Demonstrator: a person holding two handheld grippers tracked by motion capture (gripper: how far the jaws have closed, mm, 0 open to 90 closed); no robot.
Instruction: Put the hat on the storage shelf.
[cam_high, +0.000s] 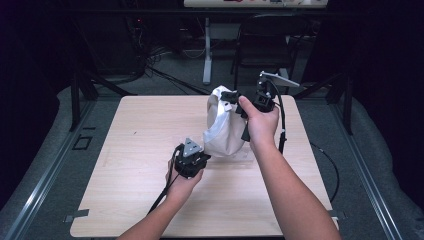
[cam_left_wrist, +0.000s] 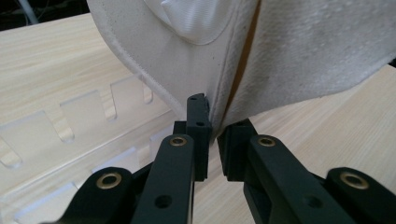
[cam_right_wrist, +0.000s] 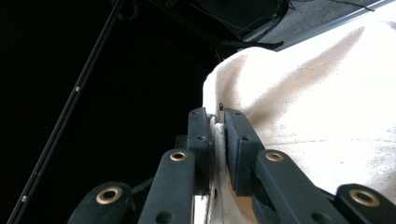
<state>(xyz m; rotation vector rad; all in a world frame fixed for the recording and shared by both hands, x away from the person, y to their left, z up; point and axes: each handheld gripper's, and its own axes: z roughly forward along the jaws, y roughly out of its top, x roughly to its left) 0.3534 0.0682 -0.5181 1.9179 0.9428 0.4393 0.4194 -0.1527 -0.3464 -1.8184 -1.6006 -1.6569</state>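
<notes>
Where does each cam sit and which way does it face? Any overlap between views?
High view: fixed above the person's side, looking forward and down on the wooden table; both forearms, the left tool and the right tool show, each at the white cloth bag.
Left gripper view: rides the left tool, facing the bag's lower edge low over the table and a clear slotted plastic piece.
Right gripper view: rides the right tool, facing the bag's top against dark background.
Shared: all three see the bag.
</notes>
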